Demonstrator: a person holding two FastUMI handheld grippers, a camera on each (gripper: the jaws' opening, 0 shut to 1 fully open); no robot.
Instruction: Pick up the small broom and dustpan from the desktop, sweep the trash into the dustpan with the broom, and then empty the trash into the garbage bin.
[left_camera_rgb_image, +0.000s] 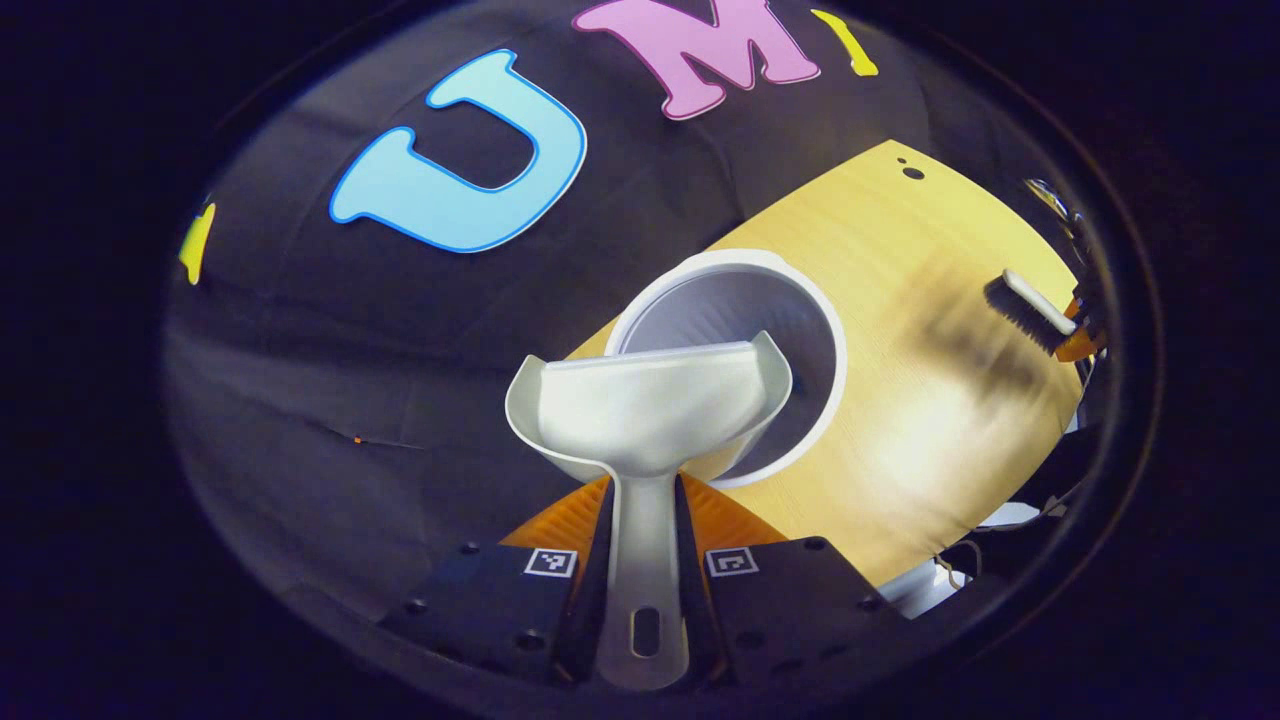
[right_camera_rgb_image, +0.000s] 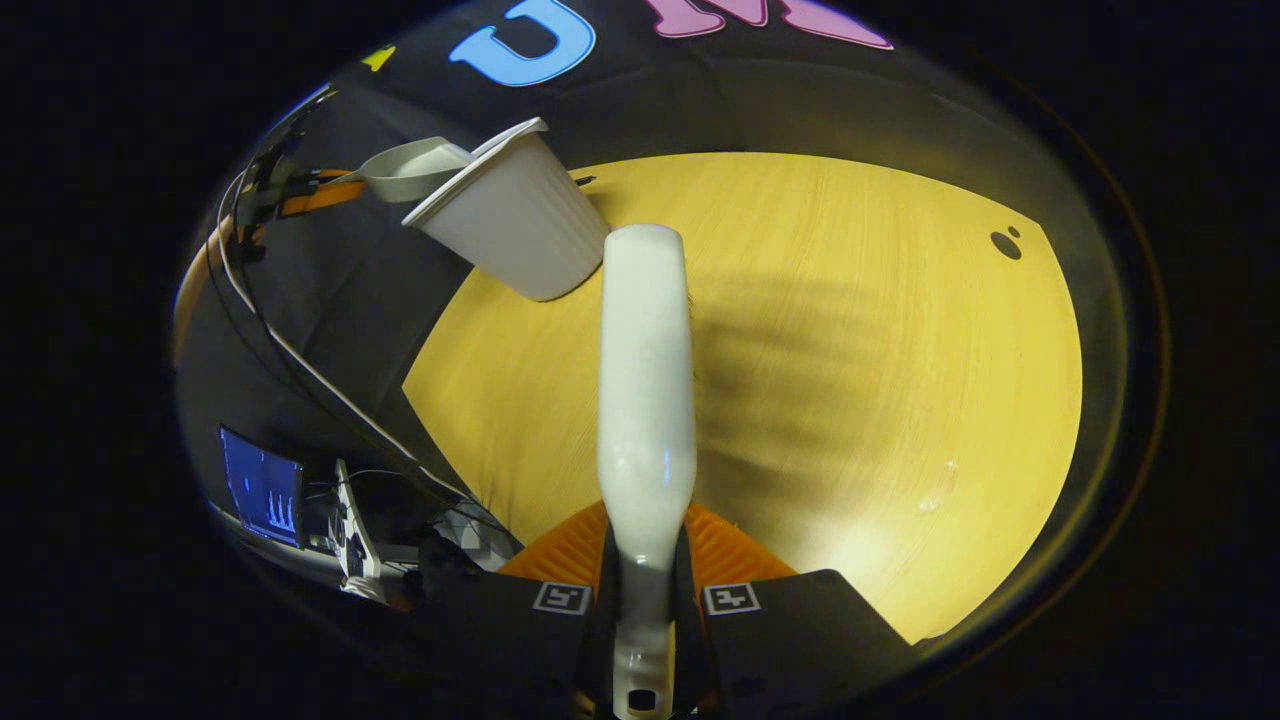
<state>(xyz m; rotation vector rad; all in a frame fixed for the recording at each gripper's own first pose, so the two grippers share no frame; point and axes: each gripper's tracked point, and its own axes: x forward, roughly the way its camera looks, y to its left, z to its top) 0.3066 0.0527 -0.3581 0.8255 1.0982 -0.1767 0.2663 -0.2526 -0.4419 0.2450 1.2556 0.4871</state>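
Yellow wood counter (right_camera_rgb_image: 850, 380) against black booth cloth. Left claw (left_camera_rgb_image: 645, 520) clamped tight on the dustpan (left_camera_rgb_image: 650, 405) handle, both fingers pressing it; pan mouth sits over the open rim of the white garbage bin (left_camera_rgb_image: 815, 330), which stands at the counter's edge. Right claw (right_camera_rgb_image: 645, 560) closed on the broom (right_camera_rgb_image: 645, 370) handle, both fingers on it; broom held above the counter, well apart from the bin, bristles seen from the left gripper view at far right.

Step looks like emptying the pan into the bin. Pan interior looks clean from this angle, can't tell if trash remains. To do it well: keep the pan lip inside the bin rim, tilt the handle up so debris slides forward, don't nudge the light bin off the edge, keep the broom parked clear.

Count: one dustpan, one broom, one bin, two claws. Loose trash on the counter: none I can make out, only two small dark holes near the far corner
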